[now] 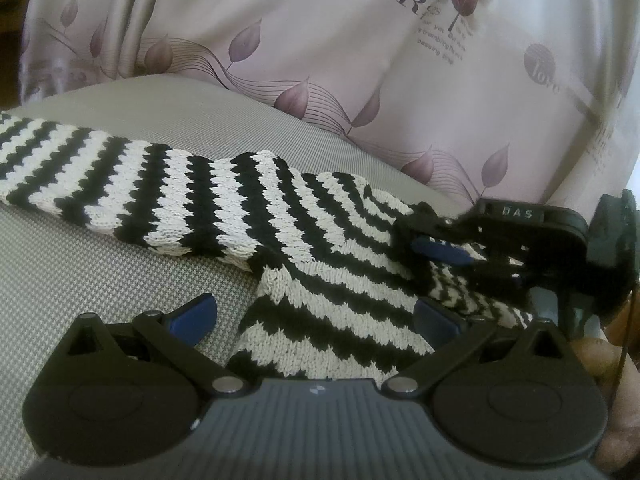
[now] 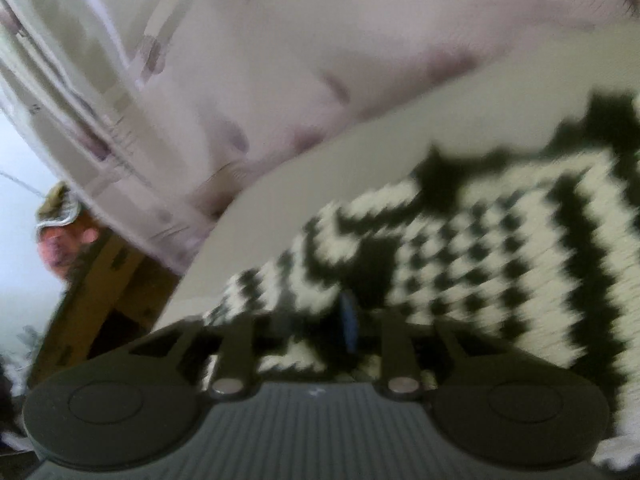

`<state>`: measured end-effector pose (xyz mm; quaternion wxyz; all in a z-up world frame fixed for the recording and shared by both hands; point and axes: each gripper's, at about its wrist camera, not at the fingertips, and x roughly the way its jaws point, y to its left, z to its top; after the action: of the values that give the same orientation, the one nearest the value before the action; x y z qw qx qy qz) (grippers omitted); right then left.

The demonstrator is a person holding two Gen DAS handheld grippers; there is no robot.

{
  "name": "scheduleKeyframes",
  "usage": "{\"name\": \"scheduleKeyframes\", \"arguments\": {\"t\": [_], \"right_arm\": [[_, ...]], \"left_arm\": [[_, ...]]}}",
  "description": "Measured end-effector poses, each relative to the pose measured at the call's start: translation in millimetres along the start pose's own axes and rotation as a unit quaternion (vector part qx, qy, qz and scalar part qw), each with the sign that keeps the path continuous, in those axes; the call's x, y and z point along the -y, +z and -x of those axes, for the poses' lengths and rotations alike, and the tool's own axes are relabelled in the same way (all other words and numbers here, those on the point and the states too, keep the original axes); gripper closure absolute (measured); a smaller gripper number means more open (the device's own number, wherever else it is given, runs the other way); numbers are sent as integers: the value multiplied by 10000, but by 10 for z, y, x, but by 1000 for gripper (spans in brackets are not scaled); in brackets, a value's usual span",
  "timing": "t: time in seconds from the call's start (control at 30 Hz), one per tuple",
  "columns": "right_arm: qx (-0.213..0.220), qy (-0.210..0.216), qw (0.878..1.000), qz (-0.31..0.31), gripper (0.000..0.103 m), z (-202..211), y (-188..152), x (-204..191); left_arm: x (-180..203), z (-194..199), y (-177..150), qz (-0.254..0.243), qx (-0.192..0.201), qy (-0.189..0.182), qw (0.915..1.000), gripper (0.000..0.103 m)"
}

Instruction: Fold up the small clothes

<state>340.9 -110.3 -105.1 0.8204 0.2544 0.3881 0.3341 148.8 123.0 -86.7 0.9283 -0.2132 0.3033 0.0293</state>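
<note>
A black-and-white zigzag knitted garment point(image 1: 224, 196) lies on a grey woven surface point(image 1: 100, 280), one sleeve stretched to the left. My left gripper point(image 1: 316, 316) is open, its blue pads either side of the garment's near edge. My right gripper point(image 1: 444, 250) shows at the right of the left wrist view, shut on a fold of the garment. In the blurred right wrist view the garment point(image 2: 500, 264) fills the right side and my right gripper point(image 2: 348, 322) is shut on its edge.
A pink leaf-printed cloth point(image 1: 360, 60) drapes behind the grey surface. In the right wrist view a brown wooden frame point(image 2: 104, 288) shows at lower left beside the grey surface point(image 2: 300, 184).
</note>
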Motion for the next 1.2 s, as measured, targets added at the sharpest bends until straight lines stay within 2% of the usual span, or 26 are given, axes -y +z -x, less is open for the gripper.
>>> {"name": "scheduleKeyframes", "arguments": {"t": [0.07,0.1,0.2,0.23,0.37,0.47,0.57,0.77,0.83,0.87,0.93,0.97,1.0,1.13,1.2], "right_arm": [[-19,186,9998,-22,46,-15,-26,-17],[9,288,9996,-20,41,-15,-30,-32],[196,785,9964,-258,39,93,-22,-33],[318,829,9955,-331,39,182,-11,-33],[457,243,9986,62,39,493,9,-95],[318,-364,9971,585,40,548,-44,-122],[174,-528,9953,790,40,472,-129,-143],[-128,-1105,9756,1896,40,167,-314,-508],[-246,-1502,9608,2317,43,45,-369,-590],[-293,-1684,9525,2522,59,-9,-394,-623],[-263,-1909,9398,2824,75,-45,-426,-684],[-197,-1867,9403,2840,88,-30,-409,-699],[-128,-1739,9449,2771,92,-2,-376,-706],[-14,-1439,9572,2511,92,32,-281,-777],[-9,-1414,9576,2510,92,-10,-283,-807]], "left_arm": [[0,-4,2,-1,-1,-1,10000,0],[-3,-1,2,3,1,-5,10000,0],[-4,0,2,21,6,-13,10000,0],[-9,1,1,27,8,-14,10000,0],[-13,-8,6,48,13,0,10000,0],[-10,-14,10,49,10,12,10000,0],[-3,3,0,43,22,31,10000,0],[-48,13,4,187,75,-32,9998,0],[-58,12,8,204,77,-51,9997,0],[-63,17,8,212,80,-57,9997,0],[-64,21,8,224,84,-72,9997,0],[-69,28,4,230,87,-80,9997,0],[-74,27,7,242,92,-86,9996,0],[-71,26,3,278,107,-96,9995,0],[-65,26,3,278,108,-91,9995,0]]}}
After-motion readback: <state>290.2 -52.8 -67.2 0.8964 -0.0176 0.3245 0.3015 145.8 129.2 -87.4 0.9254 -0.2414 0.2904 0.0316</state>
